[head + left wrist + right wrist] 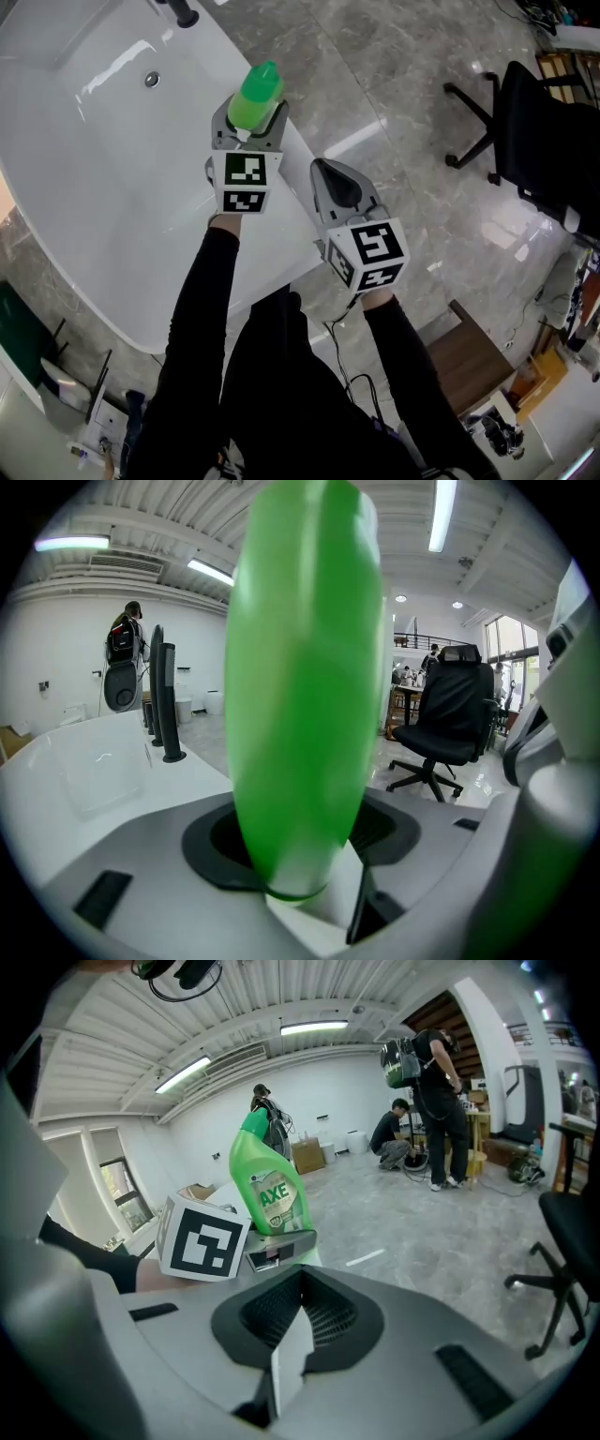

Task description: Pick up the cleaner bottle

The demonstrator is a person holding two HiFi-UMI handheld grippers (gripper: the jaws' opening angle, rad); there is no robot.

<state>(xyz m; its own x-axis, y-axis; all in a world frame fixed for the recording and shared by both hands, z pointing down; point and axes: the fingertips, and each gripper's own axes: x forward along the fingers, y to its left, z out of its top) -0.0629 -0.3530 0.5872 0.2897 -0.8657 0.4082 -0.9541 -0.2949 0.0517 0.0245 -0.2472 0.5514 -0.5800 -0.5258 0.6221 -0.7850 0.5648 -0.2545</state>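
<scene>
Cleaner bottle (pixel 255 94) stands upright, pinched by the left gripper (pixel 247 129) fingers. Right gripper (pixel 323 173) fingers are pressed together, alongside.

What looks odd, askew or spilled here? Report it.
Nothing stands out. The bottle is held upright in the left tool, with no spill or damage showing. The right tool is shut and empty.

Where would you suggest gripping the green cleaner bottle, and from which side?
Probably the lower body of the bottle, below its label, coming in level from the side. It stands upright, and the body tapers into a bent neck on top, which would likely give a poorer hold. The left gripper is shut on it just there.
</scene>
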